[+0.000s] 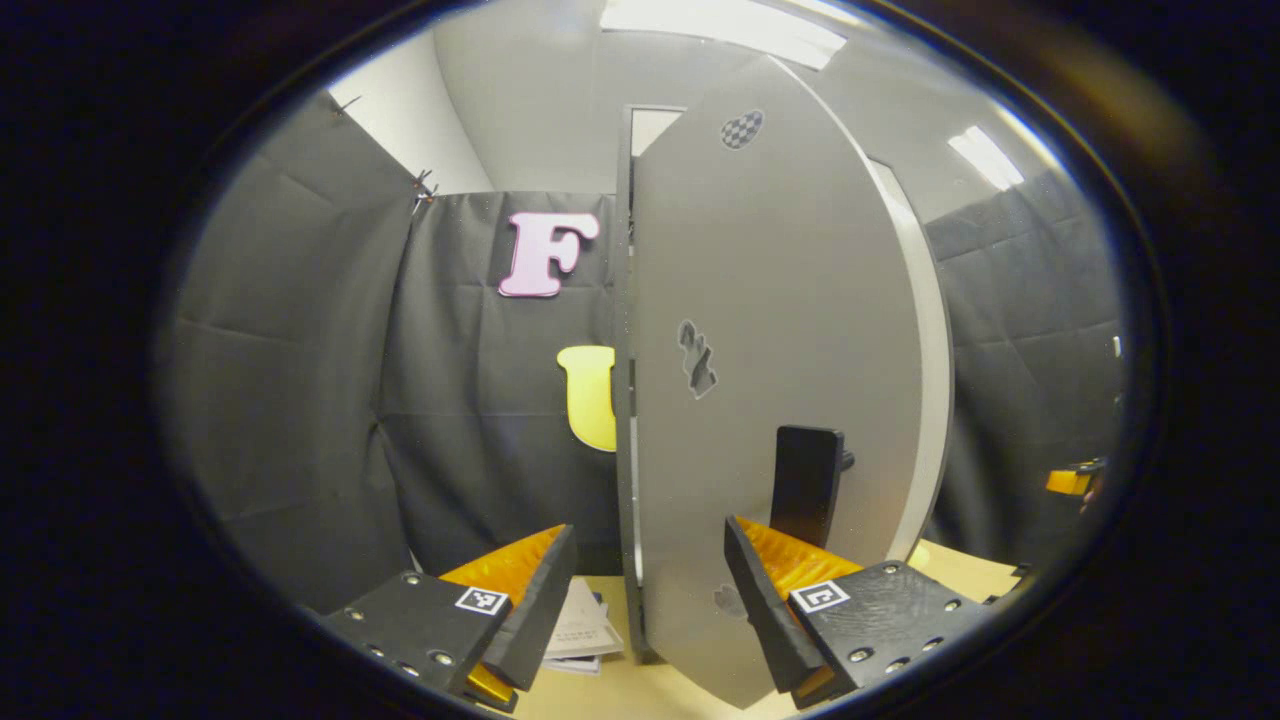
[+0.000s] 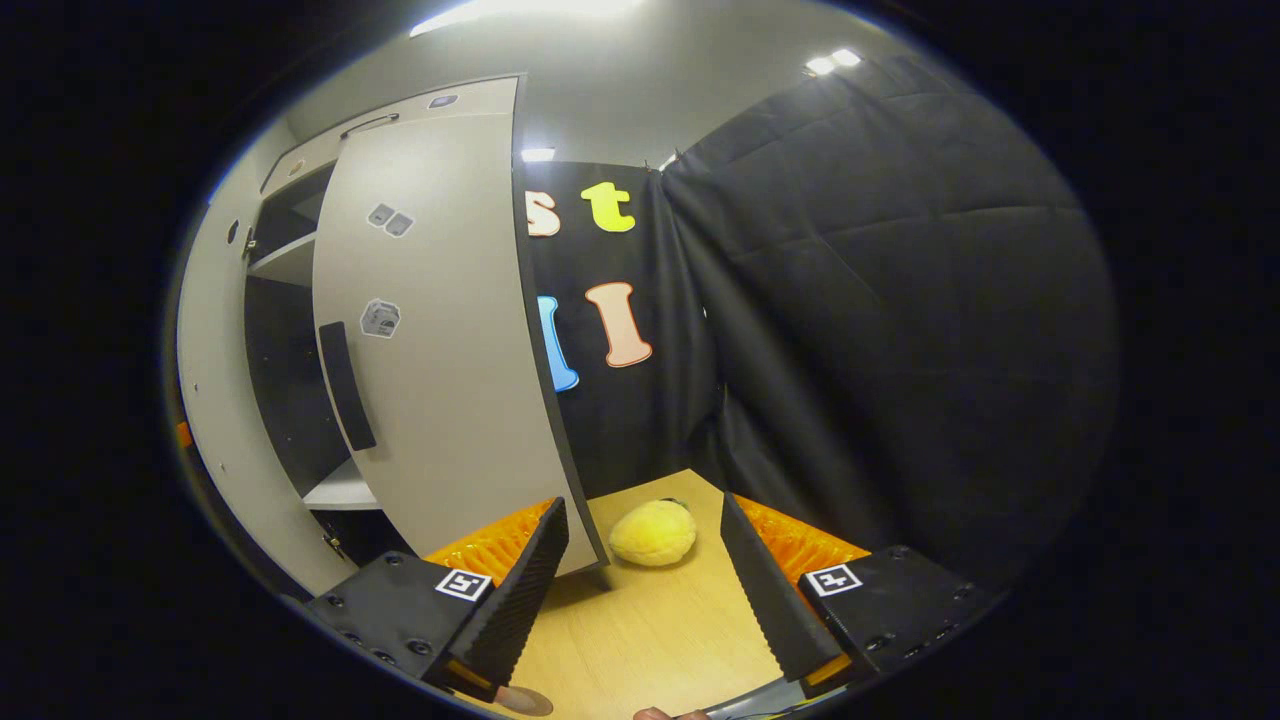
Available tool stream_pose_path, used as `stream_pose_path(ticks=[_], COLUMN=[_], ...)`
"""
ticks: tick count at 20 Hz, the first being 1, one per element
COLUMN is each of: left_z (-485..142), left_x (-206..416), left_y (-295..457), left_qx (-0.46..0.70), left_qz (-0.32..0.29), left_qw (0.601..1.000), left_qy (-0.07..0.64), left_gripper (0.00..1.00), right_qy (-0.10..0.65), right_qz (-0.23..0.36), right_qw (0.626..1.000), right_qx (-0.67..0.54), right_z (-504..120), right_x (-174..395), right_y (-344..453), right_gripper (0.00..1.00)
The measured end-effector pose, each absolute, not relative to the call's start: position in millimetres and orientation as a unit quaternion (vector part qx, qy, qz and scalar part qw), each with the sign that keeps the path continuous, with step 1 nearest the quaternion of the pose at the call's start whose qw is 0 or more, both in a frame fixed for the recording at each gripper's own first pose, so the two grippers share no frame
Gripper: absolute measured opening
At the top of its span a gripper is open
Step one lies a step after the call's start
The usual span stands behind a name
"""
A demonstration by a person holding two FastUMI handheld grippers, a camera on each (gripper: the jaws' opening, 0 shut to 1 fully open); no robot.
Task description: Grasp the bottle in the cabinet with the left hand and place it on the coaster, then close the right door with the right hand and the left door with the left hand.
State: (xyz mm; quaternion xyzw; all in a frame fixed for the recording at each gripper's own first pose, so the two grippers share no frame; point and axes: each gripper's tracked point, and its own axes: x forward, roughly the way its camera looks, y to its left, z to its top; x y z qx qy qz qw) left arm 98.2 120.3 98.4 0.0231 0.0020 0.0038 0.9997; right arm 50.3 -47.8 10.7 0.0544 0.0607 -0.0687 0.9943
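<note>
In the left gripper view my left gripper (image 1: 650, 530) is open, close up against a grey cabinet door (image 1: 770, 300) that stands ajar. The door's black handle (image 1: 808, 485) rises just behind my right finger (image 1: 770, 600). I cannot tell whether that finger touches the door. In the right gripper view my right gripper (image 2: 641, 503) is open above the wooden table (image 2: 650, 630). The other grey door (image 2: 440, 330) with its black handle (image 2: 345, 385) stands open at the left. Its lower corner is beside my left finger (image 2: 520, 580). Behind it the cabinet's dark inside (image 2: 285, 400) shows pale shelves.
A yellow plush ball (image 2: 652, 532) lies on the table between my right gripper's fingers, farther off. Papers (image 1: 585, 630) lie on the table left of the door's foot. Black cloth walls close in the booth. An orange part (image 1: 1070, 482) pokes in at the far right edge.
</note>
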Motion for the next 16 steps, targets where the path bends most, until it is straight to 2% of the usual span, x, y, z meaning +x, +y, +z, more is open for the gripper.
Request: stream_pose_path(ticks=[1, 2, 3, 4, 7, 12, 13, 15, 16], left_z=[95, 90, 87, 84, 82, 79, 81, 88, 89], left_x=[102, 109, 115, 120, 135, 127, 121, 103, 93], left_y=[118, 116, 111, 101, 58, 25, 21, 19, 18], left_qx=[0.021, 0.019, 0.017, 0.014, 0.005, -0.049, -0.055, -0.052, -0.051], left_qz=[0.016, 0.029, 0.036, 0.035, 0.011, 0.025, 0.024, 0.026, 0.026], left_qw=[1.0, 0.999, 0.999, 0.999, 1.0, 0.998, 0.998, 0.998, 0.998], left_qy=[0.006, 0.012, 0.017, 0.018, 0.022, 0.012, 0.007, -0.004, -0.01], left_gripper=[0.93, 0.87, 0.87, 0.93, 0.93, 0.94, 0.87, 0.87, 0.8], right_qy=[0.06, 0.059, 0.055, 0.052, 0.054, 0.051, 0.05, 0.056, 0.06], right_qz=[-0.068, -0.066, -0.064, -0.063, -0.05, -0.019, -0.014, 0.0, 0.008], right_qw=[0.995, 0.996, 0.996, 0.997, 0.997, 0.998, 0.999, 0.998, 0.998], right_qx=[0.044, 0.034, 0.025, 0.018, 0.01, 0.014, 0.012, 0.012, 0.015], right_z=[13, 16, 19, 23, 26, 28, 27, 21, 17], right_x=[48, 48, 48, 50, 60, 67, 69, 70, 71], right_y=[-52, -55, -59, -62, -64, -71, -74, -78, -79], right_gripper=[0.98, 0.98, 0.98, 0.98, 0.98, 0.98, 0.98, 0.98, 0.98])
